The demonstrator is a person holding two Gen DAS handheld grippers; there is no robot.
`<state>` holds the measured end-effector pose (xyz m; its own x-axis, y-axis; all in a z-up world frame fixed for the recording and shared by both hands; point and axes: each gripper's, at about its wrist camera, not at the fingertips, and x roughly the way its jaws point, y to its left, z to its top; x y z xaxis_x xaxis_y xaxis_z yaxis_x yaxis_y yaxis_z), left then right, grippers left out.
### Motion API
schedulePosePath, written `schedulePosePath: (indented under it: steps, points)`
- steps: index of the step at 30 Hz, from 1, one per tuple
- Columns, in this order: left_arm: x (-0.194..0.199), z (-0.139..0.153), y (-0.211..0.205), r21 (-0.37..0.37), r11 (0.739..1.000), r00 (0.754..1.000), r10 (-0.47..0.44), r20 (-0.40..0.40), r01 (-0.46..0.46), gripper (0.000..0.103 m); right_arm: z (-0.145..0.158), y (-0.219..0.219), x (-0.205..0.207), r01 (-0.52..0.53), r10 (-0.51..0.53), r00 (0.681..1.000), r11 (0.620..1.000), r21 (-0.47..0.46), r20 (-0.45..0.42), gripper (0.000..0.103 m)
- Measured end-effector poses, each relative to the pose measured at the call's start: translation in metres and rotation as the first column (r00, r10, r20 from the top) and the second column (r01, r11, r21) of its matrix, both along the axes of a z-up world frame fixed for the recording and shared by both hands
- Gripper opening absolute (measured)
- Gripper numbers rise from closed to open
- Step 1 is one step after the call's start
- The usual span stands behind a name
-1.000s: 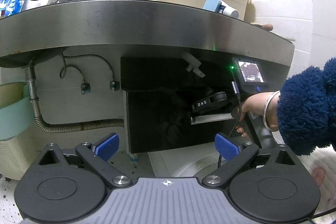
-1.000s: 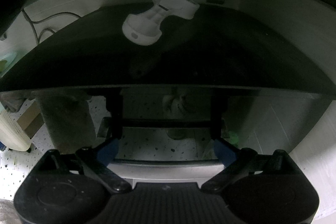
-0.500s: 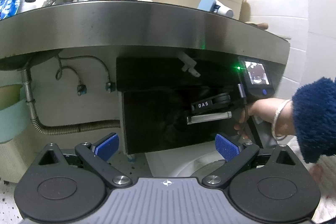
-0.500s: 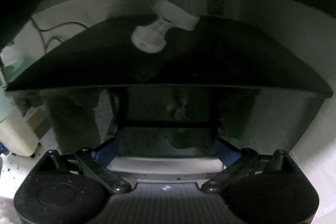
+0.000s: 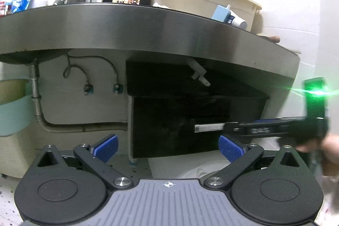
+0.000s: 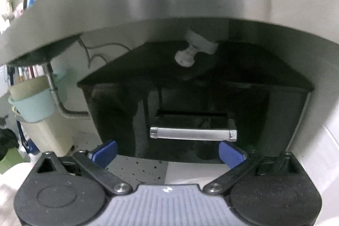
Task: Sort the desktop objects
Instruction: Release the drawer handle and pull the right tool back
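Steel counter [image 5: 148, 29] above black cabinet [image 6: 190, 99]; both grippers' fingers spread wide, empty, facing silver handle [image 6: 192, 133].

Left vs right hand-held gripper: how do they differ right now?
The left hand-held gripper sits back from the black cabinet, offset to one side; the right hand-held gripper faces its silver handle head on. The left's view takes in the steel counter's clutter; the right's sees mostly its underside. Both are open and empty, with blue pads.
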<state>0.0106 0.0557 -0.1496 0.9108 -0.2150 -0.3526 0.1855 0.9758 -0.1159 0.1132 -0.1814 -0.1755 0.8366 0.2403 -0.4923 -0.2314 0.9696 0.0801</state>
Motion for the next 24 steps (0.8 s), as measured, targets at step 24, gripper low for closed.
schedulePosePath:
  steps: [24]
  points:
    - [0.001,-0.007,-0.025,0.179,0.983,0.998,-0.034,-0.047,0.041,0.102,0.013,0.001,-0.09,0.229,-0.201,0.959,0.965,-0.126,0.202,0.103]
